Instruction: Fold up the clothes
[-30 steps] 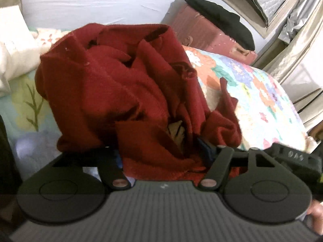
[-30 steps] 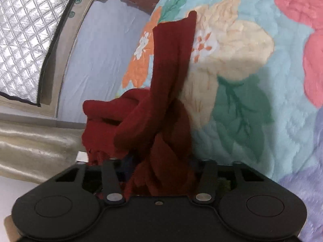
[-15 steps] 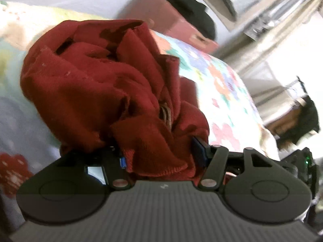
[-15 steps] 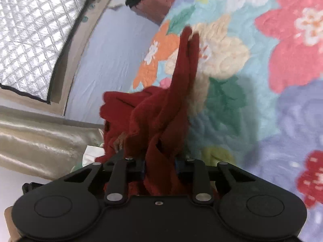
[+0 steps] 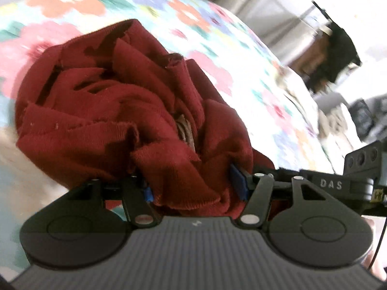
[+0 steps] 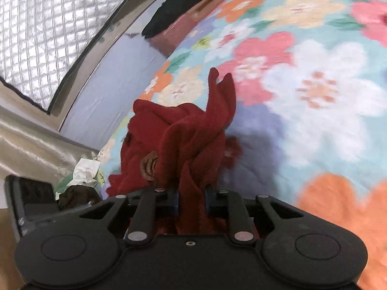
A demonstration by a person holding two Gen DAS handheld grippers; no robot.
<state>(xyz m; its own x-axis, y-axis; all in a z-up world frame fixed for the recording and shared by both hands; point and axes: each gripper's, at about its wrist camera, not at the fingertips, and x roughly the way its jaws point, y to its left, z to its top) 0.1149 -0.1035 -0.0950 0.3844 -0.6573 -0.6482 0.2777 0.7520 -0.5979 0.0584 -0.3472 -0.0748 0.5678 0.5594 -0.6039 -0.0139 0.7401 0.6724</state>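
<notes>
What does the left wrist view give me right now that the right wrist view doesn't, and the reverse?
Only the left wrist view shows the blurred dark furniture beyond the bed's far edge, and the left hand-held gripper closed on a wide bunch of cloth.

Only the right wrist view shows the quilted silver panel, the reddish-brown suitcase with black cloth on it, and the right hand-held gripper pinching a narrow twisted strand.

Both show the crumpled dark red knit garment over the floral quilted bedspread.

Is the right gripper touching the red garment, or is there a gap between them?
Touching. In the right wrist view, the right gripper has both blue pads pressed against a bunched strip of the red garment, which fills the space between them.
</notes>
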